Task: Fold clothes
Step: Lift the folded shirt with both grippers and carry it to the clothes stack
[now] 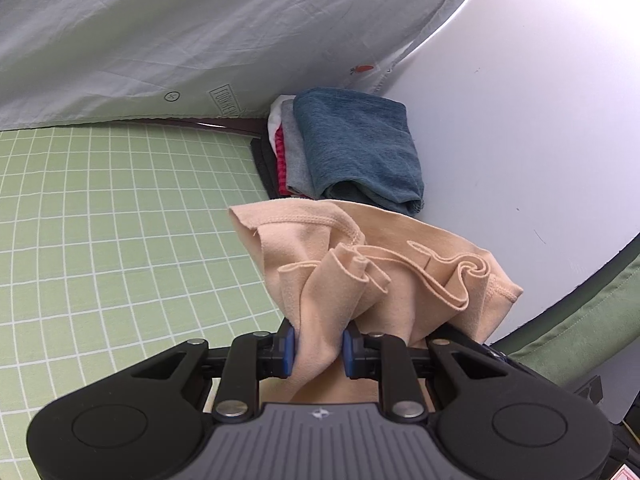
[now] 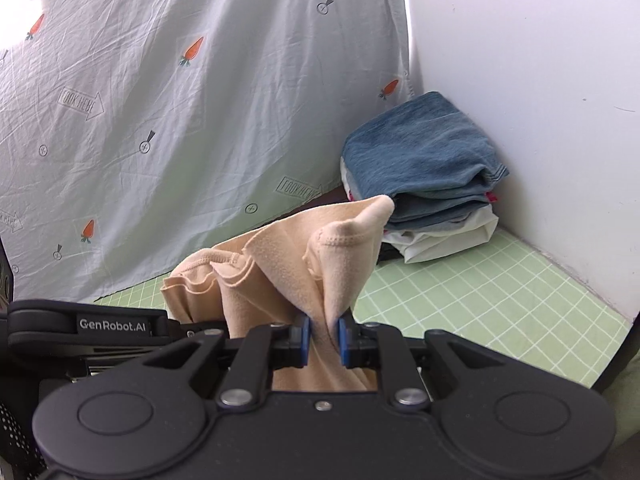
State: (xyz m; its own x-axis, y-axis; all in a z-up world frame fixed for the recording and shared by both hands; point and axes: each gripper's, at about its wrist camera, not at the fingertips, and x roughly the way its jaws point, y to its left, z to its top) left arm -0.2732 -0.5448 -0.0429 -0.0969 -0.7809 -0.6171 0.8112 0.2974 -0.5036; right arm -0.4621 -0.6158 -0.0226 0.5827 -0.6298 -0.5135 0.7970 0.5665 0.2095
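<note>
My left gripper (image 1: 319, 347) is narrowed onto a bunch of the peach garment (image 1: 360, 264), blue pads pressing the cloth from both sides; my right gripper (image 2: 322, 341) pinches a thinner twist of the same garment (image 2: 288, 264). At lower centre of both views, the cloth bunches upward from my jaws, its crumpled length running roughly across frame, below the folded stack (image 1: 352, 148) topped in blue.

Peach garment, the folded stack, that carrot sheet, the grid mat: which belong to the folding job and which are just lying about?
Part of the job:
- peach garment, clamped by left gripper and right gripper
- folded stack
- green grid mat, the work surface

Just there:
- carrot-print sheet
- white wall
</note>
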